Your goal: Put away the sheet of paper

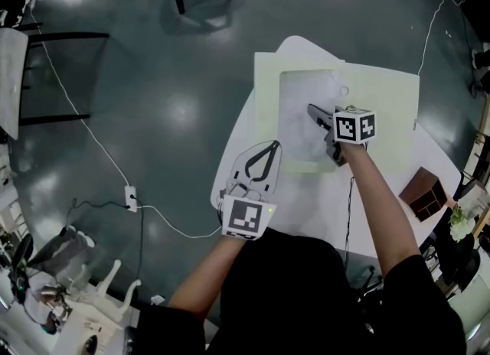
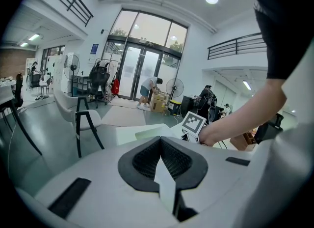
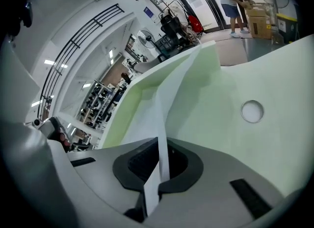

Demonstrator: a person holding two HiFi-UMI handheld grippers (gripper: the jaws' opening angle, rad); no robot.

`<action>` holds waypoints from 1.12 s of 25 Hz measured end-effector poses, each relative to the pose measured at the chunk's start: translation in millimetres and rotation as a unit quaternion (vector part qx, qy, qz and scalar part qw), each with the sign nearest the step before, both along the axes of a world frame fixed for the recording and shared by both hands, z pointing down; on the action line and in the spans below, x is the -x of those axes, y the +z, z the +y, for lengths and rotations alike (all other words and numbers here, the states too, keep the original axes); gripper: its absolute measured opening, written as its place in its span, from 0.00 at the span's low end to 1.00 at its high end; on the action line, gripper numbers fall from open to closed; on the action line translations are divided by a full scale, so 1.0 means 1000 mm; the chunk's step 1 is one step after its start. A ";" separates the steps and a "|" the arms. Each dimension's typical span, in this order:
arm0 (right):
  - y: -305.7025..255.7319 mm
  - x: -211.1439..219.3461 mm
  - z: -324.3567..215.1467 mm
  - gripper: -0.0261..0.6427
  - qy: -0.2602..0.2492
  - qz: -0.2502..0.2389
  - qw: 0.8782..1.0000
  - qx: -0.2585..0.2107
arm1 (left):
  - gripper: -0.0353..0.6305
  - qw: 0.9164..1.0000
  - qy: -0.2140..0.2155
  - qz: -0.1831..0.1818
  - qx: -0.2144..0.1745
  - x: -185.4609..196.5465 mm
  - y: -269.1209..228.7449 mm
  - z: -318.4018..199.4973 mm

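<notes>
Glossy grey floor (image 1: 153, 116) surrounds a white table (image 1: 306, 216). An open pale-green folder (image 1: 383, 116) lies on the table, beneath and ahead of both my tools. The sheet of paper (image 1: 302, 112) sits over the folder's left half, and I have it at 2 points.

The right gripper (image 1: 315, 113) is closed on the sheet's right side. In the right gripper view the paper stands on edge between the pads and rises away ahead of the jaws, buckled into a ridge. Green folder shows on either side of it, and a round hole (image 3: 252, 111) in the folder lies to the right of the tool.

The left gripper (image 1: 272, 147) is clamped as well. Its own view shows a narrow white strip of the sheet pinched between the ribbed pads, which I take to be the near left edge.

I judge that 2 grips on opposite sides stop so limp a sheet from flopping and let me steer it square to the folder. The ridge suggests the tools are slightly too close together, leaving slack. My next move would be to ease them apart until the sheet flattens, then lower it into the folder. Whether the folder has a pocket I cannot tell. The main risk is a crease or tear at either pinch.
</notes>
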State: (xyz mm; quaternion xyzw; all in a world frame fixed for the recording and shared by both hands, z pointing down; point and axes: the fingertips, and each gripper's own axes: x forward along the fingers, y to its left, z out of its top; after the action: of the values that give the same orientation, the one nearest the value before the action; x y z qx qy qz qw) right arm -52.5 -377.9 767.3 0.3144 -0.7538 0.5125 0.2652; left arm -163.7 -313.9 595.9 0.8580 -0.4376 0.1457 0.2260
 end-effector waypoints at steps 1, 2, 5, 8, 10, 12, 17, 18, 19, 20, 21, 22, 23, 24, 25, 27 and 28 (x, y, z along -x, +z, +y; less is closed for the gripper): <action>0.000 0.002 -0.001 0.04 0.000 -0.002 1.000 0.000 | 0.06 1.000 -0.001 0.000 0.001 0.001 0.000 -0.001; 0.001 0.004 -0.002 0.04 -0.001 -0.002 1.000 0.000 | 0.06 1.000 -0.001 0.000 0.001 0.001 0.000 -0.002; 0.001 0.010 -0.004 0.04 -0.006 -0.007 1.000 0.001 | 0.06 1.000 -0.005 0.003 0.000 0.002 0.001 -0.004; 0.000 0.020 -0.005 0.04 -0.013 -0.015 1.000 0.004 | 0.06 1.000 -0.005 0.001 0.003 0.003 0.004 -0.004; 0.000 0.021 -0.004 0.04 -0.014 -0.014 1.000 0.008 | 0.06 1.000 -0.002 0.000 0.005 0.002 0.004 -0.002; 0.001 0.021 -0.003 0.04 -0.011 -0.018 1.000 0.015 | 0.06 1.000 0.001 -0.002 0.003 0.002 0.003 -0.002; -0.004 0.022 -0.002 0.05 0.004 -0.050 0.998 0.026 | 0.06 1.000 0.000 0.002 0.002 -0.002 0.002 0.000; -0.006 0.021 -0.002 0.09 0.011 -0.057 0.998 0.028 | 0.06 1.000 0.000 0.002 0.002 -0.003 0.002 0.001; -0.008 0.019 -0.002 0.14 0.019 -0.059 0.998 0.027 | 0.06 1.000 0.000 0.002 0.001 -0.003 0.001 0.002; -0.010 0.015 -0.003 0.18 0.025 -0.056 0.998 0.024 | 0.06 1.000 0.000 0.001 0.001 -0.003 0.001 0.003; -0.011 0.012 -0.004 0.19 0.030 -0.051 0.998 0.021 | 0.06 1.000 0.000 0.001 0.000 -0.002 0.001 0.004; -0.012 0.007 -0.004 0.19 0.035 -0.047 0.998 0.020 | 0.06 1.000 0.000 0.000 0.000 -0.002 0.000 0.005; -0.013 0.003 -0.004 0.19 0.040 -0.043 0.998 0.019 | 0.06 1.000 0.000 0.000 0.000 -0.001 0.000 0.006; -0.014 -0.002 -0.005 0.20 0.047 -0.039 0.998 0.018 | 0.06 1.000 -0.001 0.001 0.000 -0.001 0.000 0.007; -0.015 -0.008 -0.006 0.21 0.055 -0.035 0.998 0.016 | 0.06 1.000 -0.002 0.001 -0.001 -0.002 -0.001 0.007; -0.016 -0.020 -0.008 0.21 0.072 -0.024 0.997 0.011 | 0.06 1.000 -0.004 0.002 -0.003 -0.002 -0.002 0.009; -0.017 -0.026 -0.009 0.21 0.080 -0.018 0.997 0.007 | 0.06 1.000 -0.004 0.002 -0.005 -0.003 -0.002 0.009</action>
State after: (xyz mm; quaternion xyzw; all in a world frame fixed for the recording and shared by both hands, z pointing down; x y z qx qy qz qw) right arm -26.1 -387.0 750.3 0.3628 -0.7269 0.5433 0.2118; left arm -161.1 -304.9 593.6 0.8578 -0.4409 0.1412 0.2234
